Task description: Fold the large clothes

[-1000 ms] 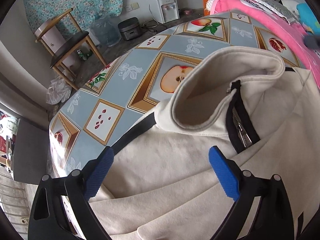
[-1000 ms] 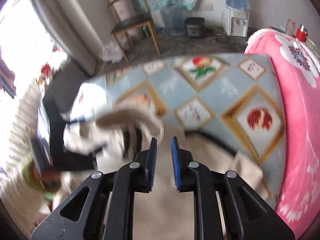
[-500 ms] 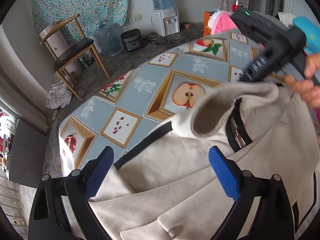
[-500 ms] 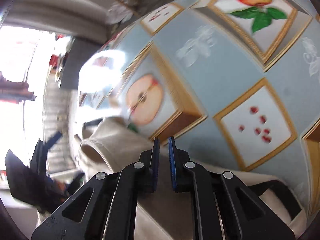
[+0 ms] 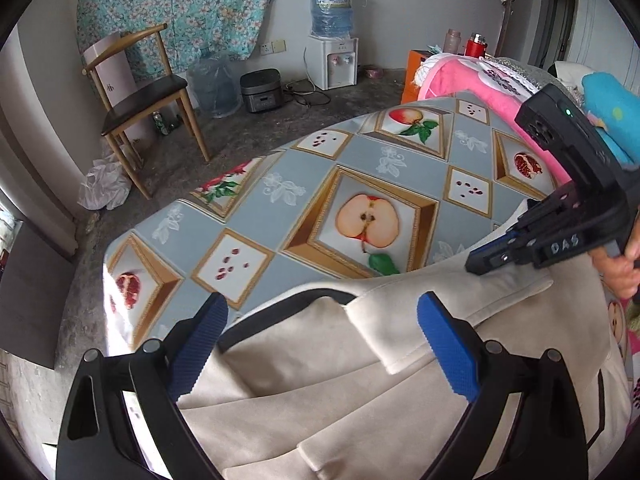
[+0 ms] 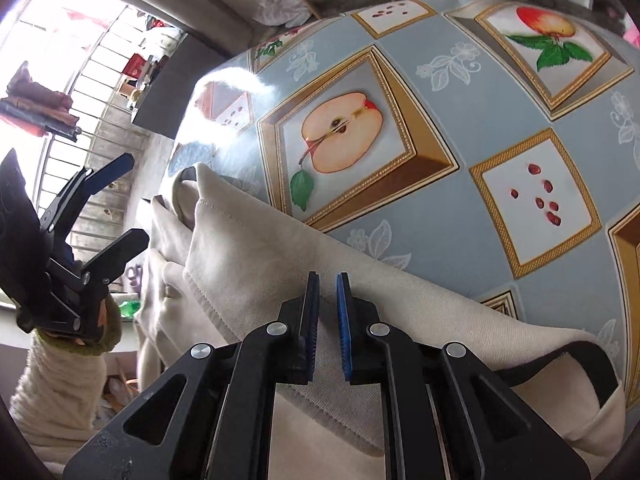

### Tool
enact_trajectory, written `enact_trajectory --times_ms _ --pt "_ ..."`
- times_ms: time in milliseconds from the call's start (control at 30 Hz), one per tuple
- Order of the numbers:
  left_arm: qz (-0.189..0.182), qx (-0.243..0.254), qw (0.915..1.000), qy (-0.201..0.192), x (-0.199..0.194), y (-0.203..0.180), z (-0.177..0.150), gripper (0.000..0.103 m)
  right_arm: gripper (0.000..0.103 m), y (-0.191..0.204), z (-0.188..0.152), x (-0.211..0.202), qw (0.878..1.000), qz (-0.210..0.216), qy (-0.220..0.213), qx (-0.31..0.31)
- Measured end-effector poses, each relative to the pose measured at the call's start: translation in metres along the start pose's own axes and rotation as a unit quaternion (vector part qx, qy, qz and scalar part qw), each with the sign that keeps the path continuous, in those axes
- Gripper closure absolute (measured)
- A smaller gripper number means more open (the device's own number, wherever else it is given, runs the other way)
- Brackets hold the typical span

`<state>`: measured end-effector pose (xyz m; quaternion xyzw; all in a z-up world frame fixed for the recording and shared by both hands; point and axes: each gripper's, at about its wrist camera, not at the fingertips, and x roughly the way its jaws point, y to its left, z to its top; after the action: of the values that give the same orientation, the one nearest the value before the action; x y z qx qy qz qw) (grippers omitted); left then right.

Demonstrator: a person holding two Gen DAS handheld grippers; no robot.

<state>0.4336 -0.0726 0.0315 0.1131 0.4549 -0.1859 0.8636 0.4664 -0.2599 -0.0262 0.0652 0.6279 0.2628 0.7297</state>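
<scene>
Blue-grey oilcloth tablecloth [image 5: 304, 200] w/ gold-framed fruit prints (halved apple, pomegranate seeds) covers the table in the left wrist view. Room behind: wooden chair [image 5: 144, 92], water dispenser [image 5: 332, 60], rice cooker [image 5: 262, 90], floral curtain [image 5: 180, 4], pink blanket [image 5: 472, 84] at the table's right. Cream jacket [image 5: 360, 392] w/ black trim lies on the near part of the table, collar folded over. Left gripper [image 5: 320, 344] fingers spread wide above it, nothing pinched. Right gripper [image 5: 486, 254] pokes in from the right at the jacket's far edge.

Right wrist view: same cloth, barred window [image 6: 80, 60] at left. Right gripper [image 6: 328, 292] fingers nearly together, narrow gap; can't tell if fabric's in there. Jacket [image 6: 256, 260] right under the tips, suede-ish, stitched hem.
</scene>
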Motion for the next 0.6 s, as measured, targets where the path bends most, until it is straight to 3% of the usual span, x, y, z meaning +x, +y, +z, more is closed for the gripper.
enact_trajectory --times_ms 100,233,333,500,600 --pt "-0.007 -0.002 0.9999 0.009 0.014 -0.011 0.002 0.010 0.091 0.009 -0.004 0.003 0.999 -0.032 -0.029 -0.020" --pt "0.026 0.009 0.9986 0.045 0.046 -0.026 0.001 0.010 0.091 0.023 -0.009 0.005 0.994 -0.078 -0.058 -0.042" --pt "0.026 0.006 0.9970 0.072 0.063 -0.028 -0.006 0.010 0.089 0.035 -0.010 0.002 0.988 -0.123 -0.072 -0.062" --pt "0.024 0.002 0.9971 0.073 0.068 -0.026 -0.015 0.010 0.089 0.040 -0.017 -0.023 0.991 -0.063 -0.110 -0.053" --pt "0.025 0.006 0.9970 0.073 0.069 -0.024 -0.016 0.010 0.090 0.039 -0.019 -0.003 0.994 -0.058 -0.072 -0.053"
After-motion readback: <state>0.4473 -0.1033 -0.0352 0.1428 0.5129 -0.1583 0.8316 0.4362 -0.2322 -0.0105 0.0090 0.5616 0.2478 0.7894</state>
